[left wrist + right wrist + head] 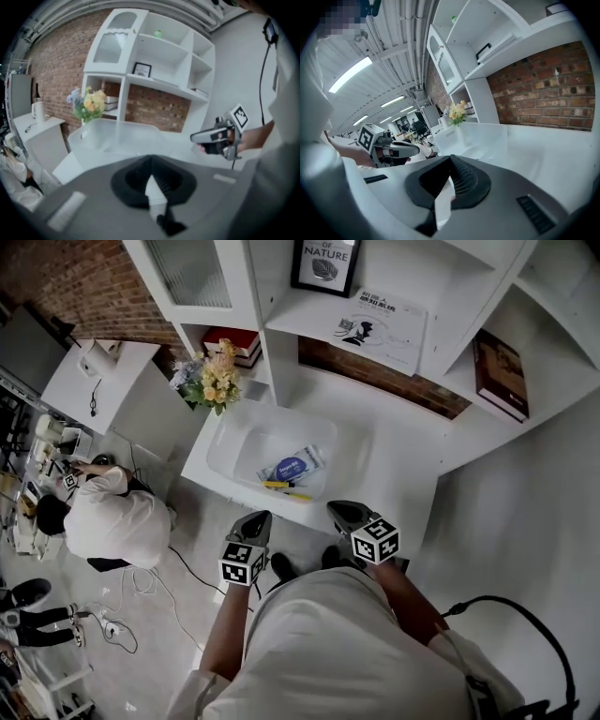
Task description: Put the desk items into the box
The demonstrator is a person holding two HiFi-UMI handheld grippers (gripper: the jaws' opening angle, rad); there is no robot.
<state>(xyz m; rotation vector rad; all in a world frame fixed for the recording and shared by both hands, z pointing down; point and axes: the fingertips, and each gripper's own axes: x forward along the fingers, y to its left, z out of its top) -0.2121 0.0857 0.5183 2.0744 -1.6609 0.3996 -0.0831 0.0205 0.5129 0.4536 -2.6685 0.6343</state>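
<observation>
A clear plastic box (246, 430) stands on the white desk (403, 470). Inside it lie a blue round item (290, 468), a yellow pen (281, 486) and a packet. My left gripper (255, 519) and right gripper (339, 511) hover side by side at the desk's front edge, short of the box, both empty. In the left gripper view the box (112, 136) is ahead, the left gripper (151, 163) is shut, and the right gripper (206, 137) shows at the right. In the right gripper view the right gripper (451, 161) is shut too, with the box (480, 136) ahead.
A flower bunch (214, 381) stands left of the box. The white shelving behind holds a framed picture (325, 263), a printed sheet (380, 329), red books (234, 341) and a brown book (502, 371). A person (112, 517) sits at left; cables (141, 582) lie on the floor.
</observation>
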